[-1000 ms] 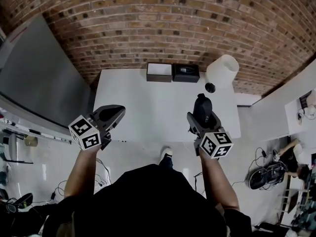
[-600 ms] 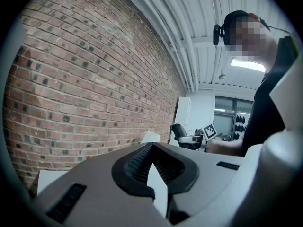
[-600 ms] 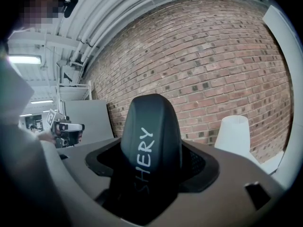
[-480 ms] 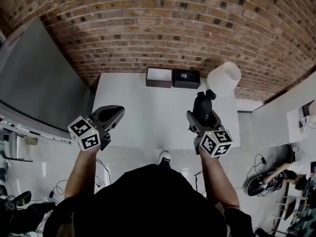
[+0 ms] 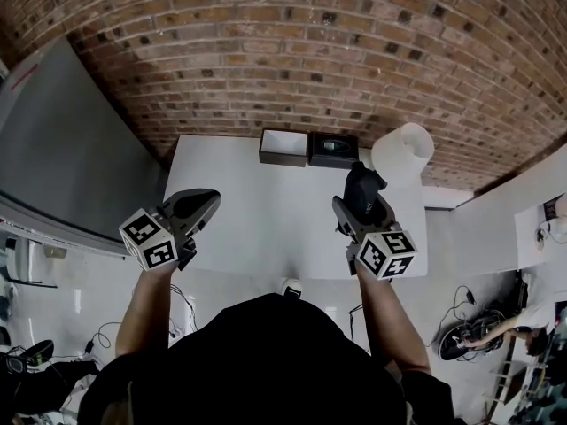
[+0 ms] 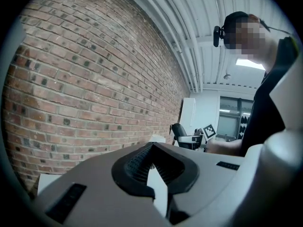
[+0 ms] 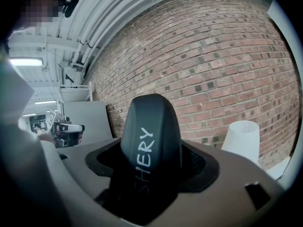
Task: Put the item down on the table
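Observation:
A black rounded item (image 5: pixel 362 187) with white lettering (image 7: pixel 150 141) sits between the jaws of my right gripper (image 5: pixel 359 205), which is shut on it. It hangs above the right part of the white table (image 5: pixel 257 206), in front of the far edge. In the right gripper view the item fills the gap between the jaws of the right gripper (image 7: pixel 151 167) and stands upright. My left gripper (image 5: pixel 200 205) is over the table's left front corner, shut with nothing in it; its jaws meet at the tips in the left gripper view (image 6: pixel 152 148).
Two low boxes stand at the table's far edge, one with a white top (image 5: pixel 283 146) and one black (image 5: pixel 333 148). A white lampshade-like cylinder (image 5: pixel 402 153) stands at the far right corner. A brick wall (image 5: pixel 292 51) rises behind, and a grey panel (image 5: pixel 62 149) leans at left.
My right gripper with the black item has edged slightly toward the far edge, now covering the small dark thing near the white cylinder. The left gripper has barely moved.

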`<action>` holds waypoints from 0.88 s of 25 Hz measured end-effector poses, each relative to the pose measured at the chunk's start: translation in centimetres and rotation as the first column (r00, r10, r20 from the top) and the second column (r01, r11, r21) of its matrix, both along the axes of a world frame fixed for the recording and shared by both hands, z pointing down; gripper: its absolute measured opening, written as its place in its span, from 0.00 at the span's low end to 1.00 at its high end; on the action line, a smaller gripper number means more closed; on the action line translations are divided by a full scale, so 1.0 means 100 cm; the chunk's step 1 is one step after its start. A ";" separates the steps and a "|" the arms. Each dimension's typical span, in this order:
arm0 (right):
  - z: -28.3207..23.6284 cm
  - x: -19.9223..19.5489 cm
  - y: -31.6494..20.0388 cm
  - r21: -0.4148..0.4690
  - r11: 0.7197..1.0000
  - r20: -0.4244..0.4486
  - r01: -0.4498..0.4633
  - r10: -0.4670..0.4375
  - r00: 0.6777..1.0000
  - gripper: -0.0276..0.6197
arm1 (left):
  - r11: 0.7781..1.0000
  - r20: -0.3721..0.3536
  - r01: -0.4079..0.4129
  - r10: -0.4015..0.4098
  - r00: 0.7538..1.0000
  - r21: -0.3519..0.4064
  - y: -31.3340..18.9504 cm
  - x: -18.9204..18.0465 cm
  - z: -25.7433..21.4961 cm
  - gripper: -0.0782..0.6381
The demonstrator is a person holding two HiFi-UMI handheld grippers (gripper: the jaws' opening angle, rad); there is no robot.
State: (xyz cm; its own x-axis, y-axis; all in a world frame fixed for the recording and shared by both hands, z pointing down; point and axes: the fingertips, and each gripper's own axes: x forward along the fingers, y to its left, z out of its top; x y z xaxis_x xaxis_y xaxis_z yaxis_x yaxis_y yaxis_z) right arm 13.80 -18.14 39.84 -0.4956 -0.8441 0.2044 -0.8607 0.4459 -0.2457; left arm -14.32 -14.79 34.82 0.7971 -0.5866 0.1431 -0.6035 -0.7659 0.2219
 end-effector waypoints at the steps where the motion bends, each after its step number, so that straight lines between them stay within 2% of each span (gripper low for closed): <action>1: 0.000 0.001 -0.004 0.000 1.000 0.000 0.002 -0.002 1.000 0.59 | 1.000 -0.001 0.001 -0.001 1.000 0.004 -0.003 0.000 0.001 0.13; 22: 0.015 0.008 -0.048 -0.031 0.999 -0.006 0.044 -0.045 0.999 0.59 | 0.999 0.006 0.042 -0.042 0.999 -0.020 -0.034 0.012 0.006 0.13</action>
